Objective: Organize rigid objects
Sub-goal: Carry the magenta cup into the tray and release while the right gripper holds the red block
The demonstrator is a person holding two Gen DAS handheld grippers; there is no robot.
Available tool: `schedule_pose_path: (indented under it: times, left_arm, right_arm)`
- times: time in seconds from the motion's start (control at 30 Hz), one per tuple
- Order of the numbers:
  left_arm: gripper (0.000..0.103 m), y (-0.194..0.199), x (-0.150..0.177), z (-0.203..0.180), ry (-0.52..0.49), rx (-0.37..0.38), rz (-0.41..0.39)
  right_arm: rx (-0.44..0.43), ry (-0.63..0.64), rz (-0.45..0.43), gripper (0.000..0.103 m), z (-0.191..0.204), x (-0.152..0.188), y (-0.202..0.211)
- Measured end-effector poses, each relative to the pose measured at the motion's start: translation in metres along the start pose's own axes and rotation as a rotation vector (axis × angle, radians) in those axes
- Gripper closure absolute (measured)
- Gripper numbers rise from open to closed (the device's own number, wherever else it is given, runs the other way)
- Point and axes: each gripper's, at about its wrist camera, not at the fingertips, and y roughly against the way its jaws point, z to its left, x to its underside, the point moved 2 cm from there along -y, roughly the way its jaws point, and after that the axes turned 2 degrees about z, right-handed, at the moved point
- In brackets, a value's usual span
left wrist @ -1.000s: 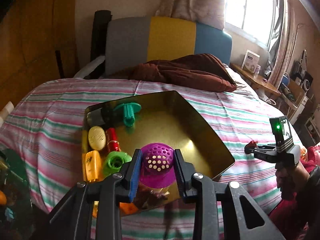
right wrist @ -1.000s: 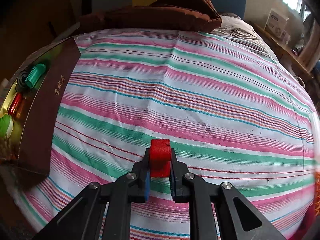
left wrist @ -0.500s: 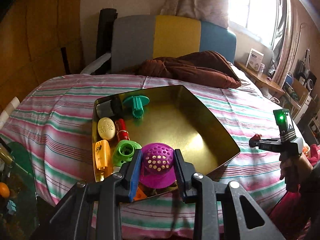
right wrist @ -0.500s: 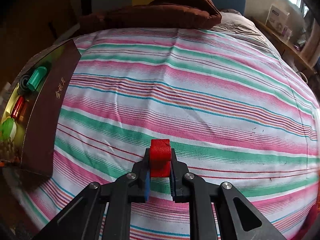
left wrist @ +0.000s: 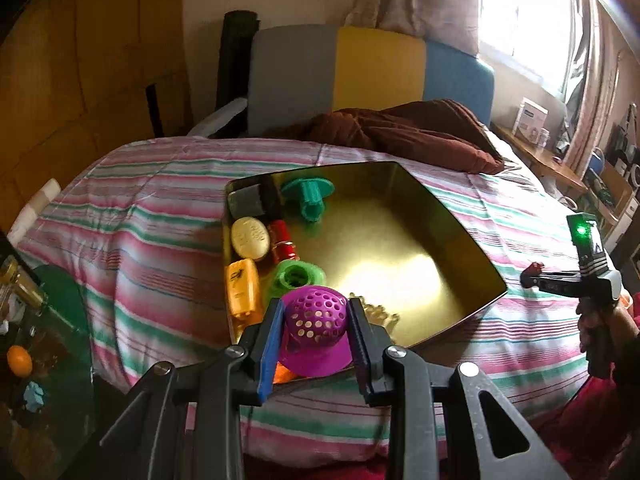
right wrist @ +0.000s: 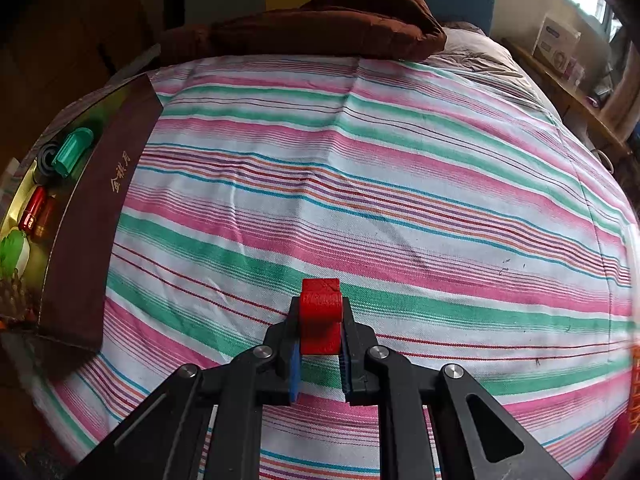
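Note:
My left gripper [left wrist: 316,320] is shut on a purple perforated dome piece [left wrist: 316,332] and holds it above the near edge of a gold tray [left wrist: 460,224] on the striped bed. The tray holds a teal flanged part [left wrist: 309,194], a cream oval [left wrist: 250,237], a red cylinder [left wrist: 282,240], an orange block [left wrist: 242,288] and a green ring [left wrist: 298,276]. My right gripper [right wrist: 319,316] is shut on a small red block [right wrist: 320,314] above the bedspread, to the right of the tray [right wrist: 104,200]. It also shows in the left wrist view [left wrist: 530,278].
A brown blanket [left wrist: 400,136] lies at the head of the bed before a grey, yellow and blue headboard [left wrist: 372,76]. A green glass side table [left wrist: 48,340] with an orange stands at the left. A cluttered shelf [left wrist: 552,152] runs along the right wall.
My left gripper has pulled back and risen with the purple piece, so the tray looks farther off and more of the bed shows. My right gripper has drifted slightly, still gripping the red block.

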Motion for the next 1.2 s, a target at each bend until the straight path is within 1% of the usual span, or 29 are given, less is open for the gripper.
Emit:
schedule_pose_path:
  times: [0.13, 0.23, 0.43, 0.6, 0.67, 0.77, 0.8, 0.87, 0.9, 1.03, 1.07, 1.1, 1.17, 1.2]
  left_arm:
    - [0.072, -0.002, 0.003, 0.007, 0.015, -0.011, 0.011]
    - [0.072, -0.003, 0.004, 0.009, 0.027, 0.000, 0.018]
    - [0.072, -0.015, -0.001, 0.011, 0.085, 0.089, 0.069]
    - [0.072, -0.029, -0.024, 0.007, 0.135, 0.204, 0.097]
    - [0.072, -0.036, -0.036, 0.005, 0.147, 0.236, 0.105]
    - [0.072, -0.048, -0.052, -0.001, 0.148, 0.261, 0.118]
    - [0.072, -0.052, -0.058, -0.004, 0.138, 0.264, 0.119]
    - [0.072, -0.063, -0.068, -0.008, 0.122, 0.245, 0.114]
    - [0.072, -0.073, -0.074, -0.009, 0.115, 0.241, 0.125]
    - [0.072, -0.107, -0.088, -0.004, 0.136, 0.224, 0.157]
    - [0.072, -0.116, -0.090, -0.002, 0.139, 0.206, 0.172]
    - [0.072, -0.130, -0.093, -0.002, 0.136, 0.201, 0.204]
    - [0.072, -0.144, -0.095, 0.001, 0.138, 0.179, 0.227]
    - [0.072, -0.154, -0.097, 0.000, 0.122, 0.169, 0.249]
  right_arm:
    - [0.007, 0.011, -0.002, 0.088, 0.002, 0.000, 0.000]
    - [0.010, 0.013, -0.002, 0.088, 0.002, 0.000, -0.001]
    - [0.015, 0.018, -0.001, 0.088, 0.003, 0.000, -0.001]
    - [0.019, 0.020, 0.001, 0.088, 0.004, -0.001, -0.001]
    - [0.021, 0.022, 0.002, 0.088, 0.004, -0.001, -0.001]
    - [0.022, 0.026, 0.001, 0.088, 0.005, -0.001, -0.002]
    - [0.023, 0.027, 0.001, 0.088, 0.005, -0.001, -0.002]
    - [0.025, 0.030, 0.000, 0.088, 0.005, -0.002, -0.002]
    - [0.025, 0.031, 0.000, 0.088, 0.005, -0.002, -0.002]
    - [0.025, 0.032, 0.000, 0.088, 0.005, -0.002, -0.002]
    - [0.026, 0.032, 0.000, 0.088, 0.005, -0.002, -0.002]
    - [0.025, 0.032, 0.000, 0.088, 0.005, -0.002, -0.002]
    - [0.025, 0.032, 0.001, 0.088, 0.005, -0.001, -0.002]
    - [0.025, 0.032, 0.000, 0.088, 0.005, -0.002, -0.002]
